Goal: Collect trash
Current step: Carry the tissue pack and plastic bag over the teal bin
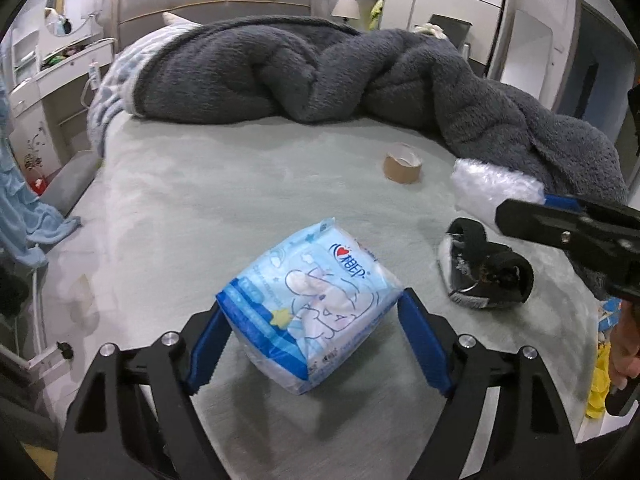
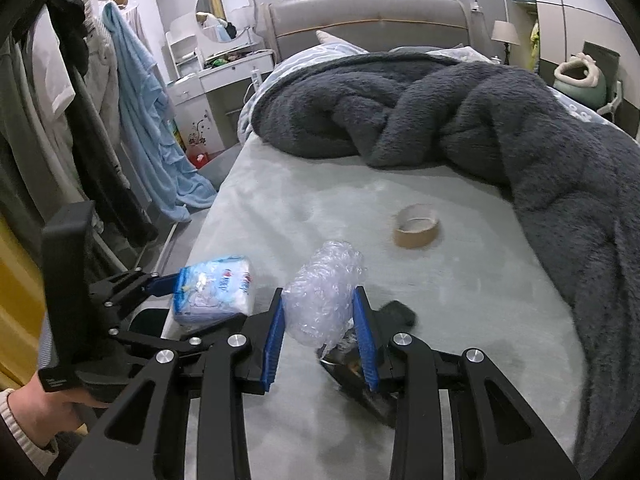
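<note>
A blue and white tissue pack [image 1: 312,304] lies on the grey-green bed sheet [image 1: 240,208]. My left gripper [image 1: 312,316] is open around the pack, one blue pad on each side, close to it. The pack also shows in the right wrist view [image 2: 216,292], with the left gripper [image 2: 160,284] beside it. My right gripper [image 2: 320,300] is shut on a wad of clear bubble wrap [image 2: 324,292], held above the sheet. The same wad [image 1: 492,188] and right gripper [image 1: 560,224] appear at the right of the left wrist view. An empty brown tape roll [image 2: 416,230] lies farther up the bed; it also shows in the left wrist view [image 1: 402,168].
A small dark shoe [image 1: 484,272] lies on the sheet at the right, under the right gripper [image 2: 352,364]. A rumpled dark grey blanket [image 2: 460,112] covers the far and right side of the bed. Clothes [image 2: 136,100] hang left of the bed. A dresser with a round mirror [image 2: 224,12] stands behind.
</note>
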